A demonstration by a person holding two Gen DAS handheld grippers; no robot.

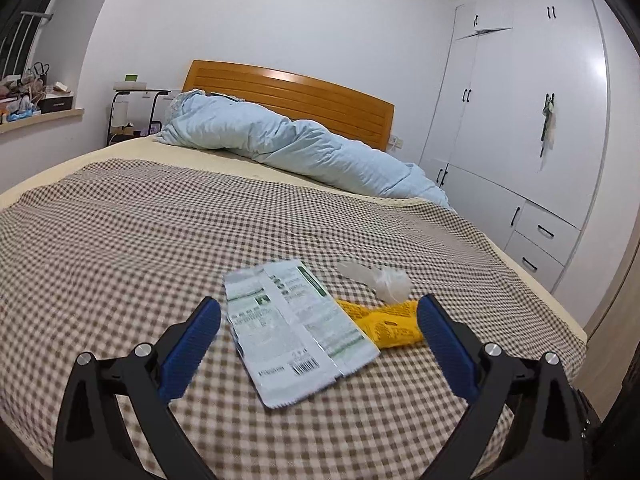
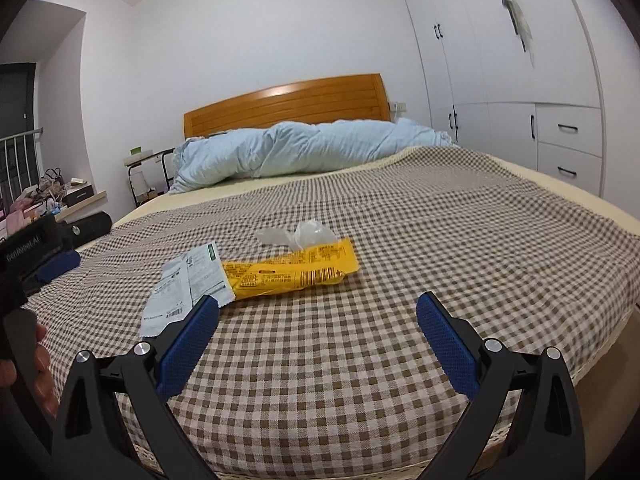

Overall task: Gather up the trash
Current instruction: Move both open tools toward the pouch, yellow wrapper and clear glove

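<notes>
Three bits of trash lie close together on the bed. The white wrapper (image 1: 298,330) is flat, with green print and a bar code on it. The yellow wrapper (image 1: 390,326) lies just beside it, and the white one's edge sits over the yellow one's end. A clear bag (image 1: 378,280), all crumpled, touches the far side of the yellow wrapper.

From the right wrist view the same three show again: the white wrapper (image 2: 186,286) on the left, the yellow wrapper (image 2: 292,270) in the middle, and the clear bag (image 2: 300,234) behind it.

They all rest on a checked blanket (image 1: 120,248) of brown and cream squares.

The left gripper (image 1: 318,314) hangs just above the trash. Its blue fingers (image 1: 192,344) are spread wide, one on each side of the two wrappers, and hold nothing. The right gripper (image 2: 318,308) is wide too and holds nothing. It is near the trash, with only blanket (image 2: 360,360) between its fingers (image 2: 446,344). Its left finger hides a corner of the white wrapper.

At the far left of the right wrist view, a hand (image 2: 40,364) grips a black handle.

Far off, a blue quilt (image 1: 280,144) is bunched up at the head of the bed, in front of a wood headboard (image 1: 296,98). A white closet (image 1: 520,120) stands on the right.
</notes>
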